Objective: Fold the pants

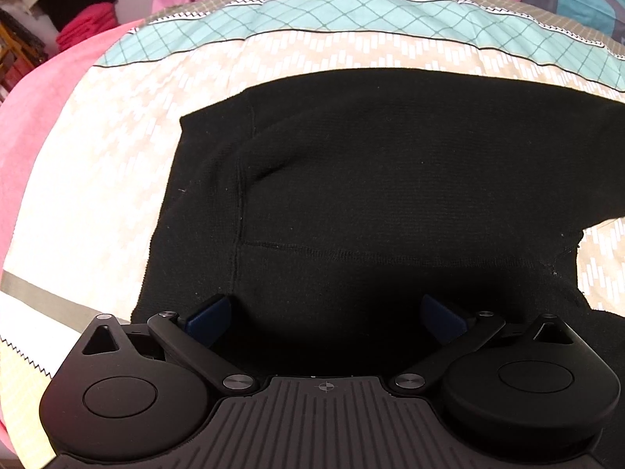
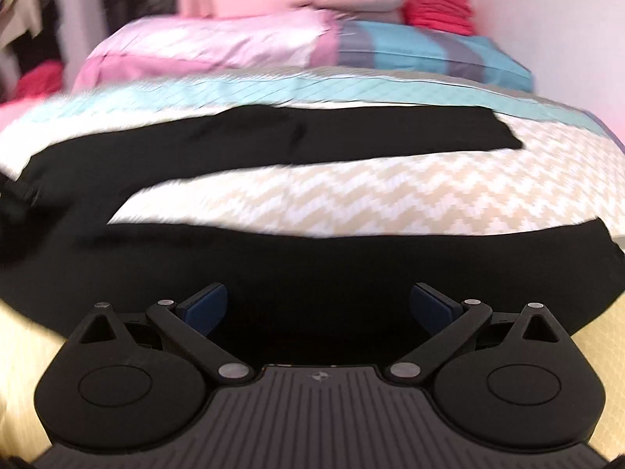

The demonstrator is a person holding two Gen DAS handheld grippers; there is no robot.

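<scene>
The bed [image 2: 390,195] fills both views, covered by a spread with a cream zigzag pattern and a teal diamond band toward the top of each frame. In the right wrist view, 2 pillows lie across the upper part: a pink pillow [image 2: 218,45] left of centre and a blue-and-grey striped pillow [image 2: 429,54] to its right, with a red folded stack [image 2: 437,8] on top near the upper right.

The black pants [image 1: 371,179] lie flat on the spread. In the left wrist view the waist end takes up the centre of the frame, seams showing left of centre. In the right wrist view the 2 legs run apart: 1 stretches across the middle toward the right, the other crosses the lower half, with cream spread between them.

The left gripper [image 1: 326,318] sits at the bottom centre over the black cloth, jaws wide apart and holding nothing. The right gripper [image 2: 318,306] likewise sits at bottom centre over the nearer leg, jaws spread and empty. That view is blurred.
</scene>
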